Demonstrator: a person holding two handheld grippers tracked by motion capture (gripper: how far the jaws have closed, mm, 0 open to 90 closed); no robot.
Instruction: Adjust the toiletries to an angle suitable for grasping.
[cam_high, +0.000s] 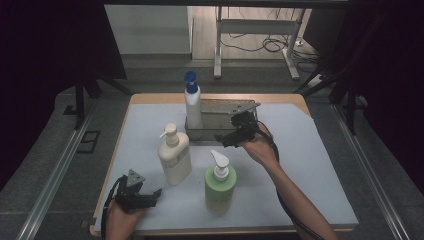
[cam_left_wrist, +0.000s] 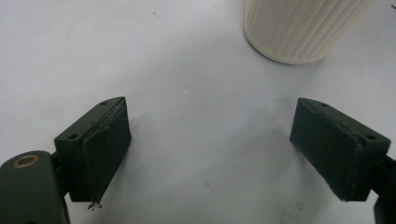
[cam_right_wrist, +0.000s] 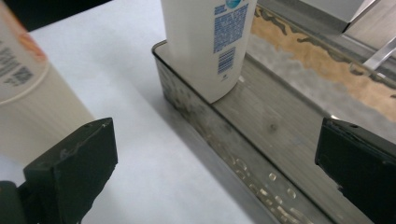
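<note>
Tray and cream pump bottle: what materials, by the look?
Tray: probably metal, dull grey, brushed grain and mottled stains, with faint reflections on its rim. Cream pump bottle: likely plastic, matte and opaque; the left gripper view shows fine vertical ribs moulded near its base.

bottle (cam_high: 193, 102) in tray (cam_high: 227, 107); two bottles (cam_high: 174, 155) before it

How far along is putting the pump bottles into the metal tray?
Done: the blue-capped bottle stands in the tray. In hand: nothing; the right hand-held gripper hangs open at the tray's near wall, and the left hand-held gripper is open low over the mat near the cream bottle. Left: the cream bottle and the green bottle stand on the mat, outside the tray.
</note>
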